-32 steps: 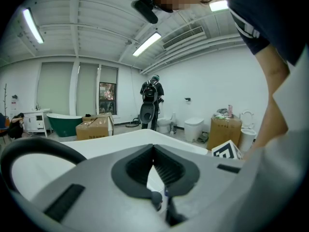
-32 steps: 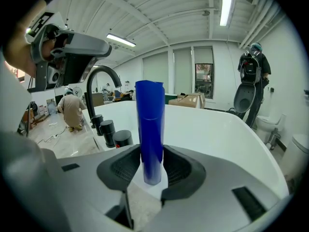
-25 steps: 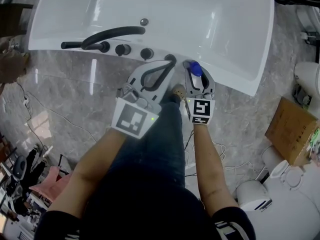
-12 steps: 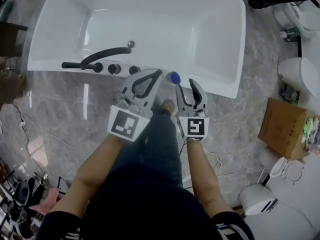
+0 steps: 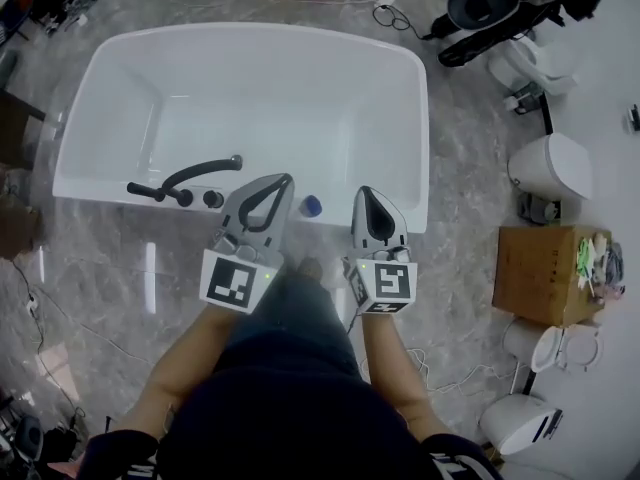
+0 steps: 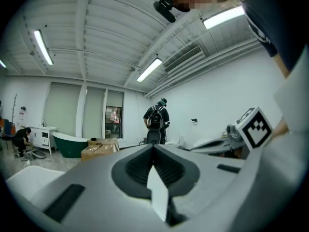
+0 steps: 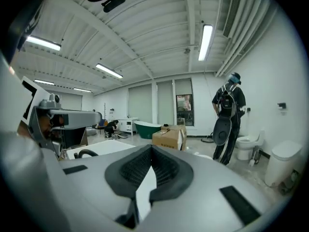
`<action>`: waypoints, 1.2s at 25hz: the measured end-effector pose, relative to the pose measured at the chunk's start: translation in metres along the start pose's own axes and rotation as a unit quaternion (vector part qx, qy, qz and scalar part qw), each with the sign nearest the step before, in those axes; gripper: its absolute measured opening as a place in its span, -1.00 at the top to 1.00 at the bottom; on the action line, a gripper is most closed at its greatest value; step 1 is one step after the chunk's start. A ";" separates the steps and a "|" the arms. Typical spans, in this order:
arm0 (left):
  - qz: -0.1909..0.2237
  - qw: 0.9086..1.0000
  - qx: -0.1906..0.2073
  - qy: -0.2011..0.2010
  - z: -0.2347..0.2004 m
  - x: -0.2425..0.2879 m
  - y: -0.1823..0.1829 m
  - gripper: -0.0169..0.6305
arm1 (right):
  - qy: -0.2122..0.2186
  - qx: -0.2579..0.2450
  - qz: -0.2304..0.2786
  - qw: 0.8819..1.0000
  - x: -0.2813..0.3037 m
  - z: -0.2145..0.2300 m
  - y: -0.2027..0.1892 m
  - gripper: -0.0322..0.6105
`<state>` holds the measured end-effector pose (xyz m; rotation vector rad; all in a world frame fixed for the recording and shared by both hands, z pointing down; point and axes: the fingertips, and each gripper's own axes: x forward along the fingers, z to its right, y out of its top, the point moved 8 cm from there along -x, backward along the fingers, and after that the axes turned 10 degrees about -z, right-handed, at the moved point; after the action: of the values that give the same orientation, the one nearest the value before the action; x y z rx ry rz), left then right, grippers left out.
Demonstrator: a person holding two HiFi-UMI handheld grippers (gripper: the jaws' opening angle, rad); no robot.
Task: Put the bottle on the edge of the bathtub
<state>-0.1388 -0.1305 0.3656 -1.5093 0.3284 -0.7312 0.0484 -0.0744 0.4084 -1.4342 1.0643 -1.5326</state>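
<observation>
Right claw (image 5: 366, 192): jaws have just been closing and now meet at the tips. Nothing between them; the right gripper view shows only the dark ribbed pads pressed together.

Left claw (image 5: 285, 180): jaws also together, tip to tip, holding nothing.

Both claws are held side by side in front of the person, pointing toward the bathtub (image 5: 100, 190). In the head view their tips lie over its near rim.

Bottle (image 5: 311, 206): stands on the near rim of the bathtub, seen from above mostly as a blue cap. It sits between the two claws and touches neither.

Black tap (image 5: 195, 176): on the same rim, left of the bottle, spout arching over the basin, knobs beside it.

Surroundings: white bathtub on a grey marble floor (image 5: 100, 288). Cardboard box (image 5: 540, 273) to the right, well apart from the tub.
</observation>
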 end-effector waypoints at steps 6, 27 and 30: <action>0.040 0.999 0.008 0.034 -0.005 -0.019 0.049 0.94 | -0.019 -0.045 0.062 0.997 -0.037 0.004 0.075 0.85; 0.099 0.987 0.035 0.124 0.040 -0.039 0.156 0.94 | 0.026 -0.085 0.141 0.986 -0.095 0.043 0.162 0.85; 0.100 0.986 0.037 0.129 0.049 -0.041 0.154 0.94 | 0.035 -0.083 0.142 0.986 -0.099 0.046 0.156 0.85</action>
<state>-0.1035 -0.0817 0.2098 -1.2916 0.6317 -0.7706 0.1007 -0.0406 0.2286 -1.2780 1.4023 -1.3220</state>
